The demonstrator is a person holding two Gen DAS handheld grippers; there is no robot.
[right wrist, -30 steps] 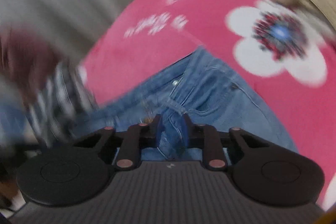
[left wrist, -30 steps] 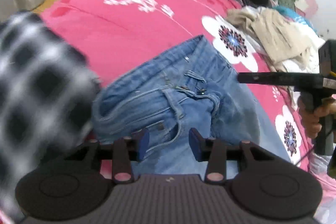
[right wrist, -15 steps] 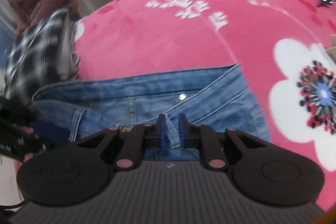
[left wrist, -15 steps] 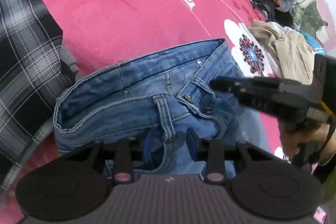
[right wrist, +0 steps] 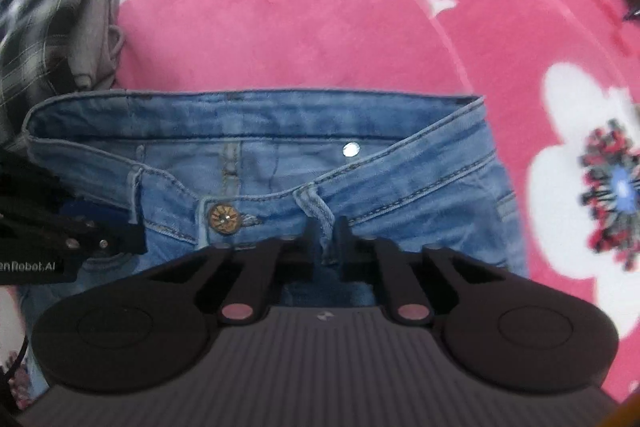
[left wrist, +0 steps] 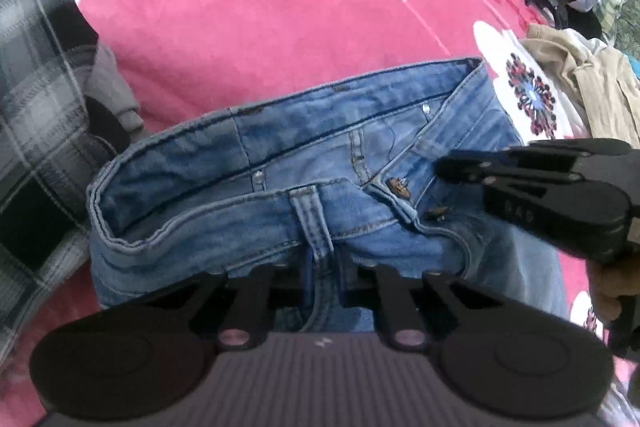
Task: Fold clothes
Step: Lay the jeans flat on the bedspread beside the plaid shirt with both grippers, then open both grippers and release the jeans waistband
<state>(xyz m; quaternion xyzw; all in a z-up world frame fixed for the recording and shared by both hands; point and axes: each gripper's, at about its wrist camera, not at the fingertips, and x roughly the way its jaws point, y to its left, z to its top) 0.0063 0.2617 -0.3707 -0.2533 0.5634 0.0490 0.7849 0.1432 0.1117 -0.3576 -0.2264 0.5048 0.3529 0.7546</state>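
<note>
Left wrist view: a pair of blue jeans (left wrist: 360, 187) lay on a pink flowered bedspread (left wrist: 240, 7), waistband running side to side across the frame and gaping open toward the far edge of the bed. The left gripper (left wrist: 322, 267) had just been closing and was clamped on a belt loop (left wrist: 316, 223) on the near waistband, left of the fly button (left wrist: 398, 185). The right gripper (right wrist: 323, 239) was likewise pinched shut on another belt loop (right wrist: 318, 211), on the other side of that button, its body reaching in from the right in the left wrist view. Both grippers pointed steeply down at the near edge of the waistband, one to either side of the fly, about equally close to the denim. The legs trailed toward the person and out of sight. A plaid garment (left wrist: 36, 107) sat just left of the jeans; a beige heap (left wrist: 592, 83) lay to the right. With both loops held, a lift would likely raise the waistband level.
</note>
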